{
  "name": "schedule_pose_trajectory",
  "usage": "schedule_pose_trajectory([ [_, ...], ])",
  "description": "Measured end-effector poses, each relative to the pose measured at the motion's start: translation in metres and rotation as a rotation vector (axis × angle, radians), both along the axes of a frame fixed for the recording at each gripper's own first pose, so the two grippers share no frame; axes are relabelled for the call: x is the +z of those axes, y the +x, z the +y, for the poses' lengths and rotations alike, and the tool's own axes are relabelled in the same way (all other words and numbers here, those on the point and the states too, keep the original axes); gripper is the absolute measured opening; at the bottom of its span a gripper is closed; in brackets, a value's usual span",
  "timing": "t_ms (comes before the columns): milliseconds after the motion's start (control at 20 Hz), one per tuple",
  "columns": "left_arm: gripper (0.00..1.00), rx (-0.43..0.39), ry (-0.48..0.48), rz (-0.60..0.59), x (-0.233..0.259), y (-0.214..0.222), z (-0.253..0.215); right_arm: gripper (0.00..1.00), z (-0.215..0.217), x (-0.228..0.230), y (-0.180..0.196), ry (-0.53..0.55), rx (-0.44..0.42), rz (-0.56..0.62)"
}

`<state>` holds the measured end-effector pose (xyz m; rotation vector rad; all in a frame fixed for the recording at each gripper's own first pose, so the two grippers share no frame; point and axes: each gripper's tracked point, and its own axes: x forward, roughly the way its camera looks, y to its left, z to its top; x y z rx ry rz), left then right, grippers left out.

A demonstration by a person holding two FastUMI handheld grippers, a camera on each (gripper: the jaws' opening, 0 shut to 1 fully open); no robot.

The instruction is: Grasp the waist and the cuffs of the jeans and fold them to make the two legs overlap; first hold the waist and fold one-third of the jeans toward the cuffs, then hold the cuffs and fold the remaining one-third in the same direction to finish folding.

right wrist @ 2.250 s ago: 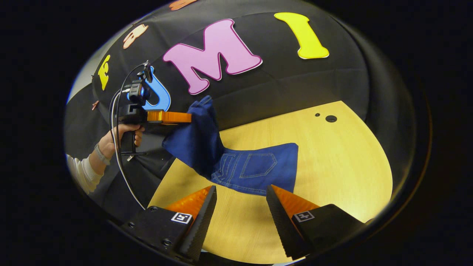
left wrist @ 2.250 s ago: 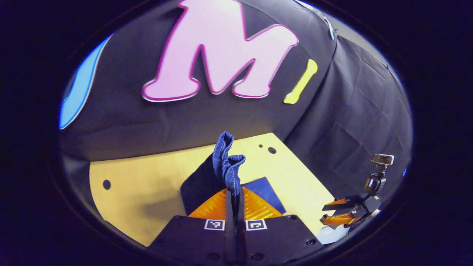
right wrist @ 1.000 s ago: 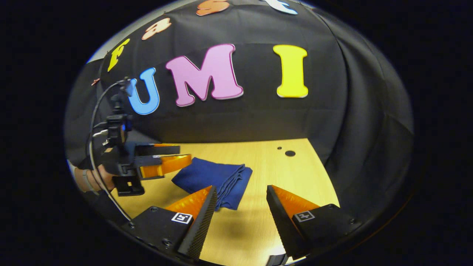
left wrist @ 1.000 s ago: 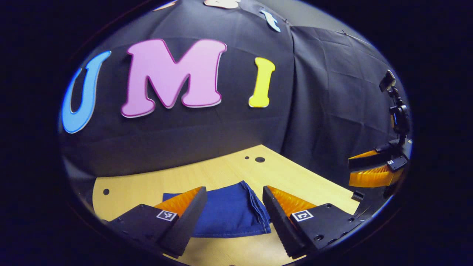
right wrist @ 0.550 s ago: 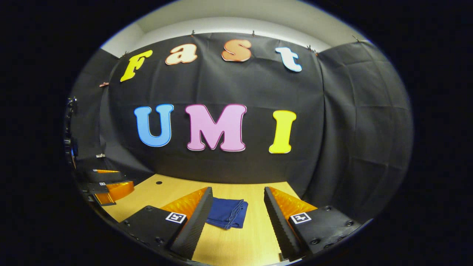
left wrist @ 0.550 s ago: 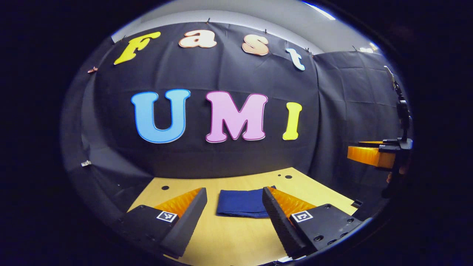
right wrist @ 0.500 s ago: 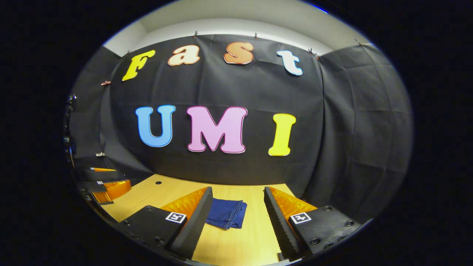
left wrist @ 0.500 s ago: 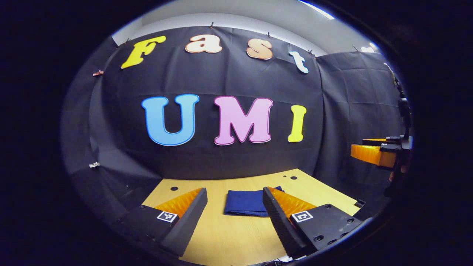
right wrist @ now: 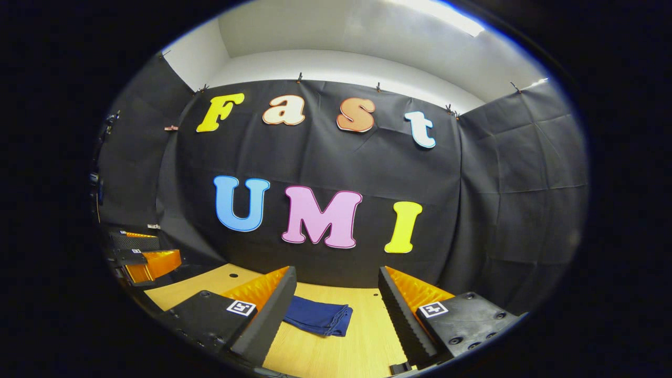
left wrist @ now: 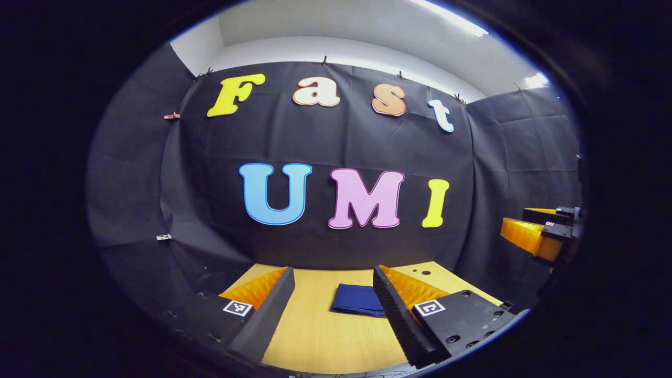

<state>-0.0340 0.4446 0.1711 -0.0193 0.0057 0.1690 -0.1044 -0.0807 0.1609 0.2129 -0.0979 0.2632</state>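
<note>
We see the folded jeans [left wrist: 358, 306] on the table [left wrist: 325, 336], lower centre; left gripper [left wrist: 336, 294] and right gripper [right wrist: 336, 294] both spread wide, holding nothing

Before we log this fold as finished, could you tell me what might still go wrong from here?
1. The folded jeans show loose layered edges at the right end; with neither claw holding them, the top layer might spring open.
2. The left claw and right claw both hang open over the table, pointed toward the bundle; a careless forward sweep could nudge it askew.
</note>
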Motion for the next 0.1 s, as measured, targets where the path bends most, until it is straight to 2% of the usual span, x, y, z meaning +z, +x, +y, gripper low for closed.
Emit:
schedule_pose_trajectory([
  [100, 0.96, 0.007, -0.033, 0.020, 0.0012, -0.0009, -0.0069, 0.98, -0.0132, -0.0033, 0.0058, -0.009, -0.001, 0.010],
])
